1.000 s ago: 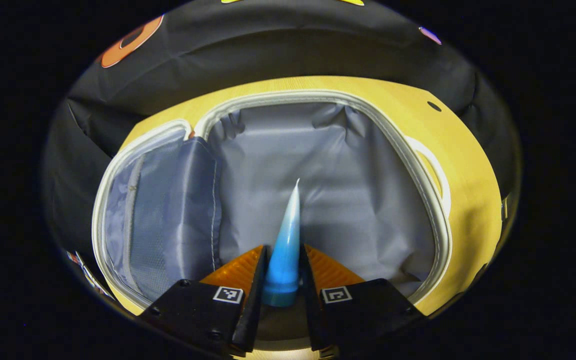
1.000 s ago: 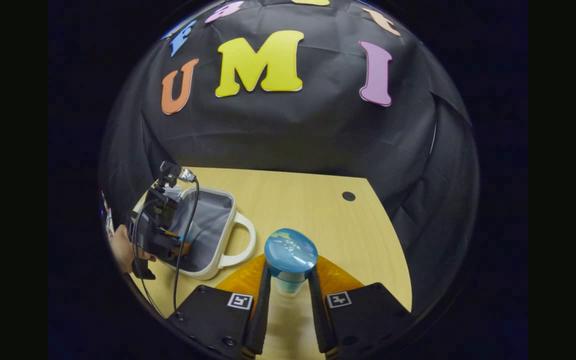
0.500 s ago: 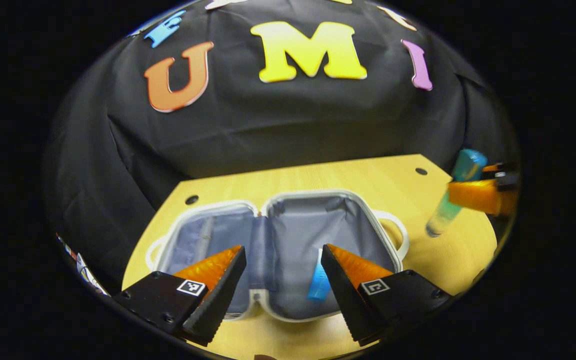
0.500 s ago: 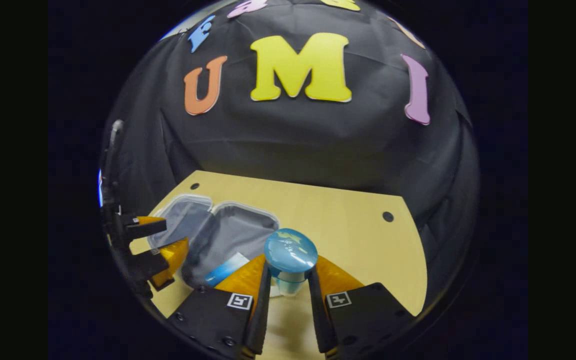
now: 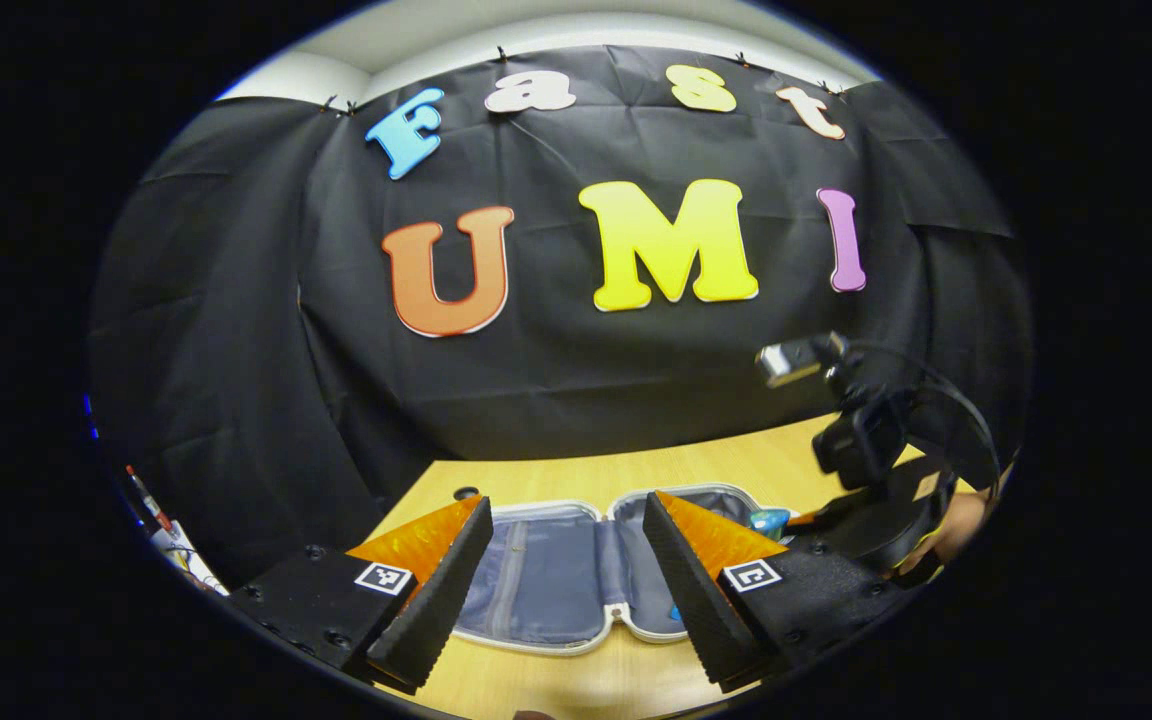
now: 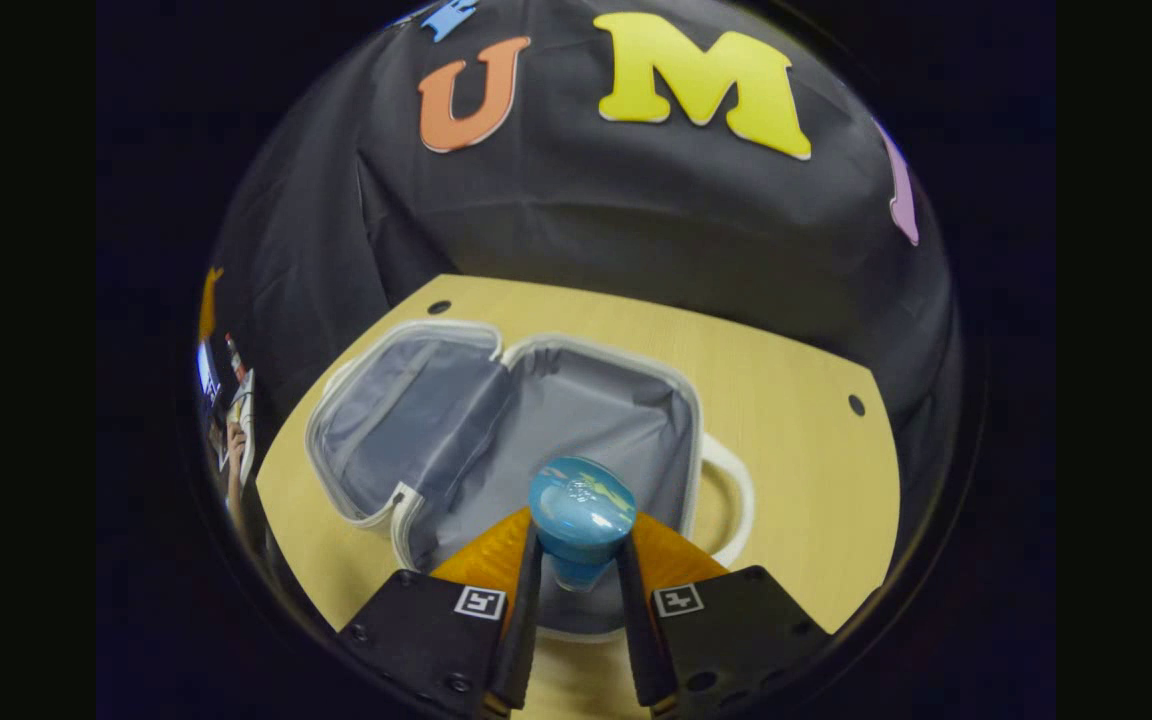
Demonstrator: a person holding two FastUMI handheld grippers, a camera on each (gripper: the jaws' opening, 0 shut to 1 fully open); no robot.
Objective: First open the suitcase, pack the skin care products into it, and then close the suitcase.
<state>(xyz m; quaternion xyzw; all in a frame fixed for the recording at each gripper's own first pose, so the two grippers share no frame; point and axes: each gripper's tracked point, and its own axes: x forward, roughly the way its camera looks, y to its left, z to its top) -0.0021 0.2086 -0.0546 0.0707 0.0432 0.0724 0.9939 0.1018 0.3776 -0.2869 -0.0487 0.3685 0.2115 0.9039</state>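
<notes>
The right hand-held gripper [image 6: 576, 590] pinches a blue-capped bottle [image 6: 581, 510] between both fingers, above the right half of the open suitcase [image 6: 456, 420]. The left hand-held gripper [image 5: 566, 570] is spread wide and holds nothing, near the suitcase's front rim. The suitcase lies flat on the surface [image 6: 796, 480], with bare wood to its right and behind.

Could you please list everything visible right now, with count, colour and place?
Suitcase: one, white rim, grey lining, lying open on the table.
Bottle: one, blue cap, held over the suitcase's right half.
Table: one, light wood, under the suitcase.
Left gripper: one, open, raised above the near edge of the suitcase.
Right gripper: one, shut on the bottle.
Hand: one, holding the right gripper, at the right in the left gripper view.
</notes>
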